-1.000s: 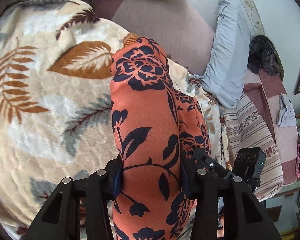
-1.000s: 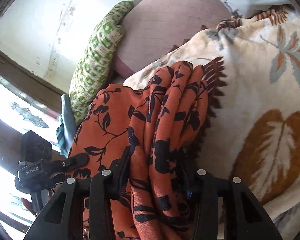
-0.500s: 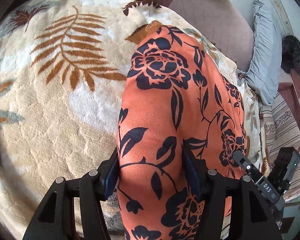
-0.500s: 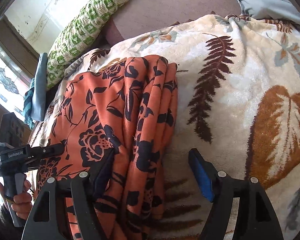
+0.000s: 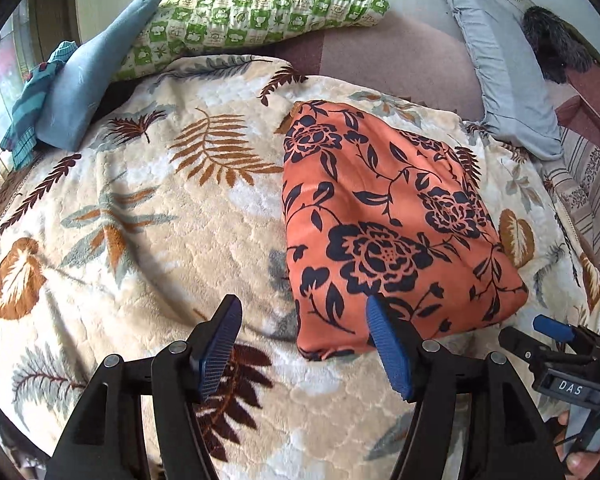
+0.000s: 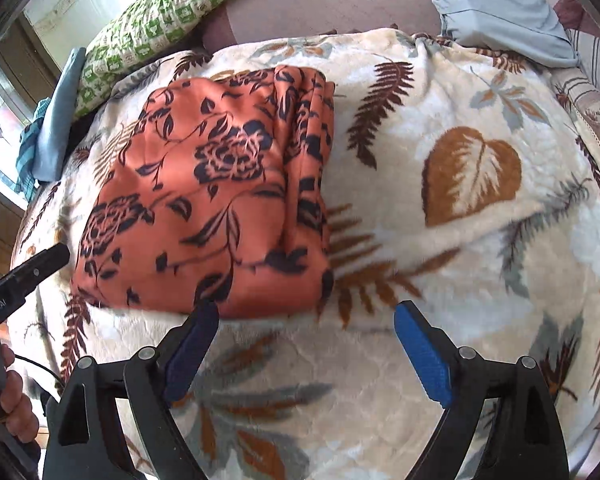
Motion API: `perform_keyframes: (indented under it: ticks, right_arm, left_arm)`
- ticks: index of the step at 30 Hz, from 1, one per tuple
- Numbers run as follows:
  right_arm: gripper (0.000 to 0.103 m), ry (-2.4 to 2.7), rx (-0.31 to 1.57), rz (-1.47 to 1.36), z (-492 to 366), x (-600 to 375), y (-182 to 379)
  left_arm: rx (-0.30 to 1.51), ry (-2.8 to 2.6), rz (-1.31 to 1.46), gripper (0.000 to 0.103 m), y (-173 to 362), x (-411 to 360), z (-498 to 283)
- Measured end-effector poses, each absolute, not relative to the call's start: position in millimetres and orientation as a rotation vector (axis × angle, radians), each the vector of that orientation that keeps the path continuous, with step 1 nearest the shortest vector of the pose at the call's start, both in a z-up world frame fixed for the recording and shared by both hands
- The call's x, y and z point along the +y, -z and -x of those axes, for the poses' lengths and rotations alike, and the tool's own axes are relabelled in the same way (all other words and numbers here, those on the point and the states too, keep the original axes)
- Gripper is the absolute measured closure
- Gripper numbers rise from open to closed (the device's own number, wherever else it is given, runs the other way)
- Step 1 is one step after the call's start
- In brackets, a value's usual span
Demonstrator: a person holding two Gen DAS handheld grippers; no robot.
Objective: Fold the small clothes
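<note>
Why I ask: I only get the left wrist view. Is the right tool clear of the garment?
Observer: Mostly. The right tool is opening with only blanket between its pads. Its left pad tip sits at the near edge of the garment; I cannot tell if they touch.
Operator: How does the garment's right side look?
Observer: Several stacked layers show along that edge, slightly bunched rather than flush.
</note>
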State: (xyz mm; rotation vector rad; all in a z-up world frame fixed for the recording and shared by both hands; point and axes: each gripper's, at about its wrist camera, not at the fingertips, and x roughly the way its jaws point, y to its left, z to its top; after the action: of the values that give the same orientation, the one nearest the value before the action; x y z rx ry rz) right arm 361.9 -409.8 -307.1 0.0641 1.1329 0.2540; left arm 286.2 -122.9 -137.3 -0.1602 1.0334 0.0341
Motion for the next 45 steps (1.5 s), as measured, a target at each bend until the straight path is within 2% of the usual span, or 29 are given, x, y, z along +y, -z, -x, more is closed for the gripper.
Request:
perform_keyframes:
  ticks: [4, 9, 15, 28, 45]
  right_arm:
    - [0.013, -0.18, 1.028, 0.101, -324.4, -398.3, 286.1]
    - [0.013, -0.175, 0.907, 0.121, -296.7, -397.4, 253.3]
    - [0.013, -0.169, 0.829, 0.144, -282.1, -397.6, 233.2]
    - [0.013, -0.17, 0.801, 0.171, -253.2, -416.0, 230.7]
    - [0.013, -0.142, 0.803, 0.209, -245.0, -418.6, 232.2]
  left_arm:
    - [1.073, 0.019, 0.198, 0.038, 136.1, -120.1, -259.6]
    - [1.029, -0.045, 0.118, 0.038, 127.0, -120.4, -234.2]
    - [1.068, -0.035, 0.153, 0.038, 122.6, -116.1, -217.7]
    - [0.872, -0.046, -0.072, 0.038, 98.4, -154.4, -170.8]
    - [0.954, -0.007, -0.137, 0.038, 104.5, -169.8, -169.8]
